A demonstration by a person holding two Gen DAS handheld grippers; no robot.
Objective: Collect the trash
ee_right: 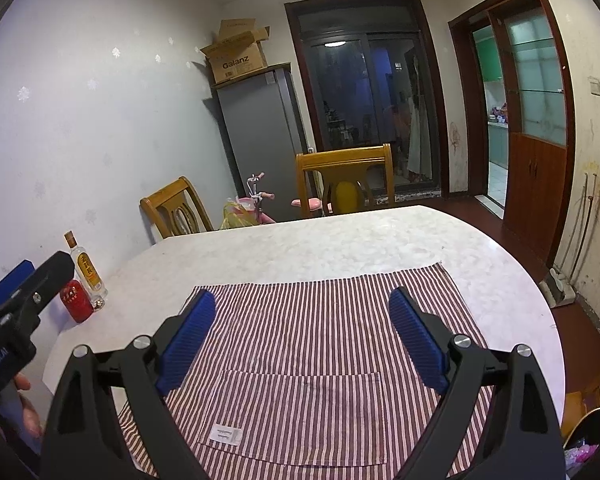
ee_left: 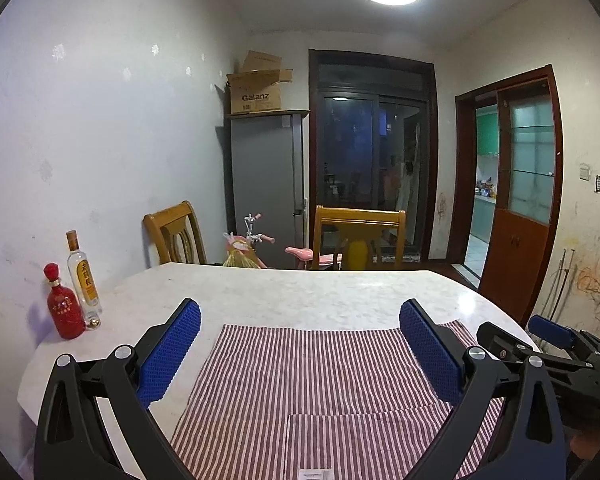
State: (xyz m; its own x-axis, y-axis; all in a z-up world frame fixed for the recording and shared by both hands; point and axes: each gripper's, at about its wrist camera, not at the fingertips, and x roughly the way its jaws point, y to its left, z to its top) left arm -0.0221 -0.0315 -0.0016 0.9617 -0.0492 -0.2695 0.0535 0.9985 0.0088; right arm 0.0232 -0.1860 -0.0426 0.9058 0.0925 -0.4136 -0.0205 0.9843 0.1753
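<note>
Left claw (ee_left: 300, 320), nearest the lens: blue ribbed pads spread wide, nothing between them, hovering over the striped cloth (ee_left: 320, 380). Right claw (ee_right: 302, 312): pads likewise spread apart and empty, over the same cloth; it also shows at the right edge of the left view, partly cut off. Striped cloth, red and white, lies flat on the near half of the counter (ee_right: 340, 240), its near edge hidden under the claws; a patch pocket is sewn on it, and a small white label (ee_right: 226, 435) carries print too small to read. No loose trash can be made out on the counter. At the lower right corner of the right view, a dark container (ee_right: 592, 436) beside the counter, mostly cut off, holds something pinkish that cannot be identified. At the counter's left edge, by the wall: a red bottle (ee_left: 64, 308) with a red cap and, just beside it, a clear glass bottle (ee_left: 82, 280) with a yellow label in Chinese characters, contents not discernible. Beyond the far edge: two wooden chairs (ee_left: 358, 236) and a pink child's tricycle (ee_left: 260, 240), partly hidden. Farthest: a grey refrigerator (ee_left: 266, 184) bearing an open cardboard box (ee_left: 256, 90) marked "Galanz", contents not visible.
</note>
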